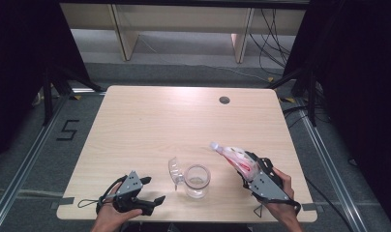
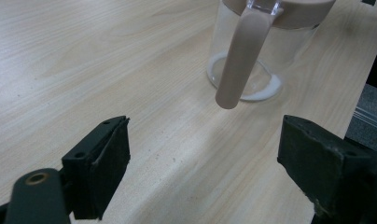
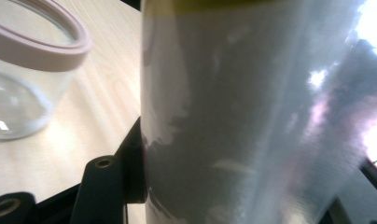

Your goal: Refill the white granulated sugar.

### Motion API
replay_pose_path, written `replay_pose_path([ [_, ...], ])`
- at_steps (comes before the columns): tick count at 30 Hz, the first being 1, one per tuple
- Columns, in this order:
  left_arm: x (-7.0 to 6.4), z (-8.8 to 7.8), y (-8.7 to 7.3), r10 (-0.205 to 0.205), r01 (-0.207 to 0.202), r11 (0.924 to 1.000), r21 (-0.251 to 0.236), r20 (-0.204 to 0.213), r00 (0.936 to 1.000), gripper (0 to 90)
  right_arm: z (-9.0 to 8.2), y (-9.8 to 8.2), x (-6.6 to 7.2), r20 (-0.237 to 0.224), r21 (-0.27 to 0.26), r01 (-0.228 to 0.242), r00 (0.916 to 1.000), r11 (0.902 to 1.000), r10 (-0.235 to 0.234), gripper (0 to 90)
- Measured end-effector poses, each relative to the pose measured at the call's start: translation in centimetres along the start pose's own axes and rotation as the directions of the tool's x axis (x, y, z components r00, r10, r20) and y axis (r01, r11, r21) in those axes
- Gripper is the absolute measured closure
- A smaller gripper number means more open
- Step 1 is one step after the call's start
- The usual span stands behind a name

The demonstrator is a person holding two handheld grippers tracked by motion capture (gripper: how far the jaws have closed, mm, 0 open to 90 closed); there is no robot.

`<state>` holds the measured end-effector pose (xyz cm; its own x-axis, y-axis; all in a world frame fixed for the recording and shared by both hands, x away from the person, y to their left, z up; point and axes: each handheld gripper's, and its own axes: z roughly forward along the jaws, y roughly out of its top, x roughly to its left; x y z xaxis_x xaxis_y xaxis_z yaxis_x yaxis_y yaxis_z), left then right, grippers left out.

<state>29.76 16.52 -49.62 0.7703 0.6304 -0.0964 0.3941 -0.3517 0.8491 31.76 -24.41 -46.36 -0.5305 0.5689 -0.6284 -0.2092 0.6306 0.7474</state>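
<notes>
A light wooden tabletop (image 1: 150, 125) carries a clear glass jug with a pinkish-beige rim and handle (image 1: 197, 181), which stands upright near the front edge, a little right of the middle. Its clear hinged lid (image 1: 173, 170) stands open at its left side. In the left gripper view the jug (image 2: 261, 51) shows close ahead, its beige handle (image 2: 240, 56) hanging down toward the camera and a little whitish residue lying round its base. The left gripper (image 1: 152, 190), held in a hand (image 1: 109, 218) near the front left corner of the tabletop, rests low over the wood with its jaws spread wide apart and nothing between them; it points toward the jug but stays apart from it. The right gripper (image 1: 249, 166), held in the other hand (image 1: 283, 193) near the front right corner, has its jaws closed round a clear plastic bottle with a white cap and a red and pink label (image 1: 234, 158). The bottle is tilted, its capped end pointing up and left toward the jug, just beside the jug's rim but not over it. In the right gripper view the bottle's translucent wall (image 3: 233, 121) stands pressed against the black jaw, with the jug's rim (image 3: 51, 44) at the left.
</notes>
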Motion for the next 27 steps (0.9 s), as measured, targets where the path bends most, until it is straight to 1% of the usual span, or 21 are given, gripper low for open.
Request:
replay_pose_path([
  [1,0.0,0.0,0.0,0.000,0.000,1.0000,0.000,0.000,1.0000,16.5,0.0,0.0,0.0,0.000,0.000,0.000,1.0000,1.0000,0.000,43.6],
  [2,0.0,0.0,0.0,0.002,-0.002,1.0000,-0.001,0.000,1.0000,16.5,0.3,0.0,-0.3,0.016,-0.002,0.047,0.9988,0.9989,-0.047,43.6],
  [3,-0.1,0.1,-0.1,-0.028,0.028,0.9996,-0.006,-0.002,0.9996,16.5,0.6,0.0,-0.7,0.017,-0.001,0.073,0.9972,0.9974,-0.073,43.6],
  [4,-0.1,0.1,-0.1,-0.028,0.028,0.9996,-0.006,-0.002,0.9996,16.5,0.6,0.0,-0.7,0.017,-0.001,0.073,0.9972,0.9974,-0.073,43.6],
  [6,0.0,0.1,-0.1,-0.025,0.025,0.9997,-0.009,-0.004,0.9997,16.5,1.0,0.1,-1.2,0.022,-0.004,0.128,0.9916,0.9918,-0.127,43.6],
  [7,0.1,0.1,0.0,-0.008,0.008,0.9999,-0.009,-0.003,1.0000,16.5,1.0,0.1,-1.2,0.021,-0.004,0.124,0.9920,0.9922,-0.124,43.6],
  [9,0.0,0.0,0.0,-0.005,0.005,1.0000,-0.003,-0.009,0.9999,16.5,1.2,0.1,-1.5,0.024,-0.001,0.137,0.9902,0.9905,-0.137,43.7],
  [10,0.1,-0.1,0.0,-0.008,0.008,1.0000,0.000,-0.011,0.9999,16.5,1.3,0.1,-1.6,0.022,-0.001,0.144,0.9893,0.9895,-0.144,43.7],
  [11,0.0,-0.1,0.0,-0.027,0.027,0.9996,-0.008,-0.013,0.9995,16.5,1.2,0.1,-1.6,0.026,-0.001,0.136,0.9903,0.9907,-0.136,43.7],
  [12,0.0,-0.1,0.0,-0.025,0.025,0.9996,-0.010,-0.007,0.9997,16.5,1.1,0.1,-1.6,0.028,0.009,0.158,0.9870,0.9874,-0.158,43.7],
  [13,0.0,-0.1,0.0,-0.025,0.025,0.9996,-0.010,-0.007,0.9997,16.5,1.1,0.1,-1.6,0.028,0.009,0.158,0.9870,0.9874,-0.158,43.7],
  [16,0.1,-0.1,0.0,-0.008,0.008,0.9999,-0.011,-0.006,0.9999,16.5,1.0,0.2,-1.4,0.021,0.023,0.192,0.9811,0.9812,-0.192,43.7],
  [17,0.1,-0.2,0.0,-0.007,0.007,0.9999,-0.010,-0.006,1.0000,16.4,1.1,0.3,-1.3,0.021,0.024,0.213,0.9767,0.9767,-0.214,43.8],
  [18,0.1,-0.2,0.0,-0.005,0.005,1.0000,-0.008,-0.008,1.0000,16.5,1.1,0.3,-1.2,0.012,0.021,0.247,0.9690,0.9689,-0.247,43.8],
  [19,0.0,-0.1,0.0,-0.004,0.004,0.9999,-0.014,-0.003,1.0000,16.5,1.1,0.3,-1.2,0.012,0.021,0.247,0.9690,0.9689,-0.247,43.8],
  [20,-0.1,-0.1,0.0,-0.022,0.021,0.9996,-0.015,-0.005,0.9998,16.5,1.1,0.3,-1.2,0.007,0.016,0.241,0.9704,0.9703,-0.241,43.8],
  [21,-0.1,-0.1,0.0,-0.019,0.019,0.9998,-0.010,-0.007,0.9998,16.5,1.0,0.3,-1.1,0.006,0.013,0.219,0.9756,0.9756,-0.219,43.8],
  [22,-0.1,-0.1,0.0,-0.021,0.021,0.9997,-0.015,-0.004,0.9998,16.5,0.9,0.2,-1.0,0.006,0.018,0.220,0.9756,0.9754,-0.220,43.8],
  [24,-0.1,-0.1,0.1,-0.022,0.022,0.9997,-0.009,-0.008,0.9997,16.5,1.0,0.3,-1.1,0.003,0.020,0.265,0.9643,0.9641,-0.265,43.9],
  [26,-0.1,0.0,0.0,-0.028,0.028,0.9995,-0.013,-0.006,0.9996,16.5,0.9,0.2,-1.1,0.005,0.021,0.276,0.9612,0.9610,-0.276,43.9],
  [27,-0.2,-0.1,0.0,-0.031,0.030,0.9995,-0.013,-0.008,0.9995,16.5,0.8,0.1,-1.1,0.019,0.021,0.284,0.9584,0.9585,-0.285,43.9],
])
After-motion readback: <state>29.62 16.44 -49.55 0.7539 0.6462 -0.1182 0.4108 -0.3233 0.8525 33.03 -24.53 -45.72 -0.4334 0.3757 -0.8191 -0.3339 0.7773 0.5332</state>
